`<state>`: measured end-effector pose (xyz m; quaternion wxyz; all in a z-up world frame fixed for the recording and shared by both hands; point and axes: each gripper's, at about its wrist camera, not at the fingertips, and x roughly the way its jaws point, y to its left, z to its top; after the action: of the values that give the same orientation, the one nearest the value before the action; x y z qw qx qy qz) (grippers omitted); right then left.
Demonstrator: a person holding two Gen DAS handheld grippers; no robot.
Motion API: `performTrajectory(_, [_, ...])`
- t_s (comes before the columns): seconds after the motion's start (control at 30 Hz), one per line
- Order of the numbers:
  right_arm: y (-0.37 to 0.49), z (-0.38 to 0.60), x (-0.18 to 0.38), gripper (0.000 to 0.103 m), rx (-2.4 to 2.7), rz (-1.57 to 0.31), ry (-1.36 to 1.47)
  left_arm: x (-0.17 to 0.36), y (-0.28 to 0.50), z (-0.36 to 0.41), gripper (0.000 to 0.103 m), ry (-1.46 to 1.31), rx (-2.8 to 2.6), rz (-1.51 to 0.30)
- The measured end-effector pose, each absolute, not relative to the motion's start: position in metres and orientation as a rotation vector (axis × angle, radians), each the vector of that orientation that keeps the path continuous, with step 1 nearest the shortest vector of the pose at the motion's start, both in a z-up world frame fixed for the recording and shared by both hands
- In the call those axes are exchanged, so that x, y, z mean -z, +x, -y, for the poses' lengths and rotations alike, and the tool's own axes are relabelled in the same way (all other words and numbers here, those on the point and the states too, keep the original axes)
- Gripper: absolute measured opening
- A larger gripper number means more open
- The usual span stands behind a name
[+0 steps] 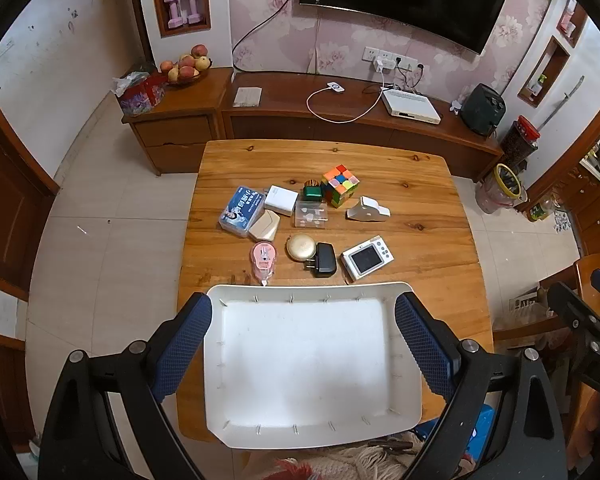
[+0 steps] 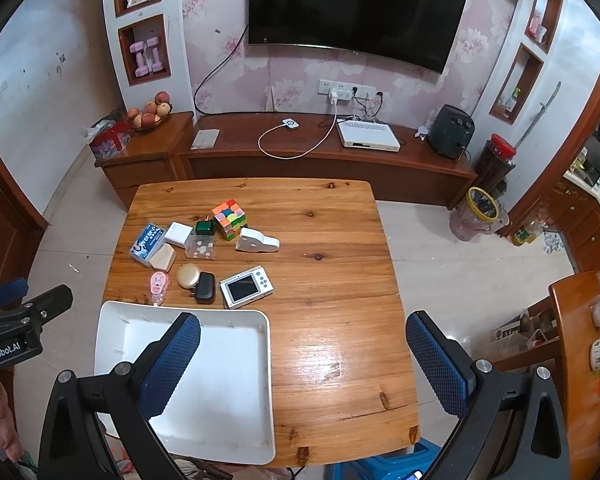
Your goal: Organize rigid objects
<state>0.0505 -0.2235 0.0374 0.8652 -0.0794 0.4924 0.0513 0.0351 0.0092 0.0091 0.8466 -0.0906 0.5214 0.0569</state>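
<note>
The left gripper (image 1: pixel 303 344) hangs with jaws spread wide above the white tray (image 1: pixel 220 360), holding nothing; the tray sits at the counter's (image 1: pixel 420 184) near edge; the right gripper (image 2: pixel 302 354) is likewise spread and bare, over bare wood to the tray's right; beyond the tray, well apart from both grippers, lie the small camera (image 1: pixel 367 258), black charger (image 1: pixel 325 260), gold compact (image 1: pixel 301 246), pink tape dispenser (image 1: pixel 263 260) and, farther back, the puzzle cube (image 1: pixel 340 185).
</note>
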Motion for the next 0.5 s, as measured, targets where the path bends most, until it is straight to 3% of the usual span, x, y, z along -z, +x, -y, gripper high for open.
performTrajectory(0.5, [0.090, 0.203, -0.026, 0.103, -0.202, -1.098, -0.063, 0.009, 0.065, -0.027, 0.094, -0.210, -0.128, -1.129])
